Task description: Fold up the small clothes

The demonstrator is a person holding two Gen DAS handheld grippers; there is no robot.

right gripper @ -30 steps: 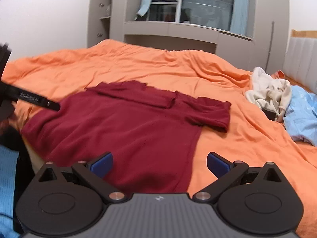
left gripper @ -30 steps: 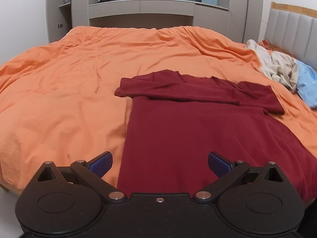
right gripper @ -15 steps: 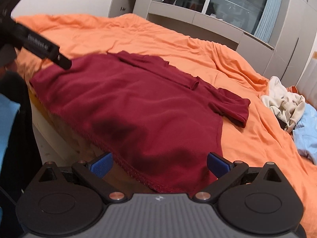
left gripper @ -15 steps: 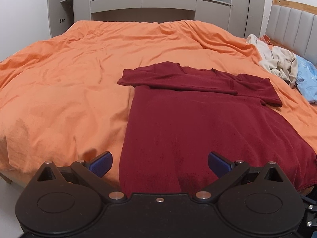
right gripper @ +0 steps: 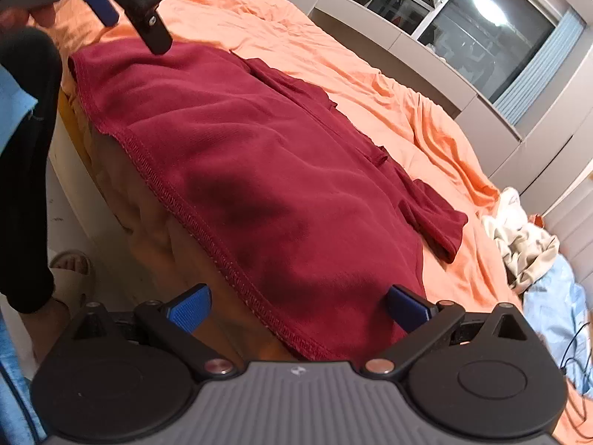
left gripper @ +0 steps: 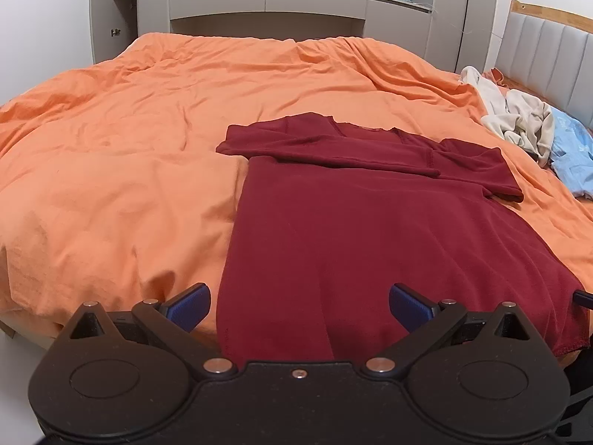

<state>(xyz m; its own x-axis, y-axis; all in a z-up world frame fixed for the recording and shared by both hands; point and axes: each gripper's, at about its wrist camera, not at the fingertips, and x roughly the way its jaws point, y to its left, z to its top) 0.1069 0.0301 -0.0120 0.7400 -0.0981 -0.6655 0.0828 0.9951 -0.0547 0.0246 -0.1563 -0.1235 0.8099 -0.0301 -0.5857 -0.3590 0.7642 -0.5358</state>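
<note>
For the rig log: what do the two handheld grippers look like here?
Left gripper: matte black body with two round discs, silver pivot screws, blue ribbed pads. Right gripper: same black linkage and blue pads, but a grey ribbed centre plate bearing a small logo. No cables show on either.

Left wrist: level, facing across the orange quilted bed (left gripper: pixel 148 155).
Right wrist: tilted, close to the hem.
Shared: dark red knit T-shirt (left gripper: pixel 352 230).

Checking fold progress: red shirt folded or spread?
Mostly spread: red shirt body lies flat on the orange duvet; only one sleeve is folded across the chest.
</note>
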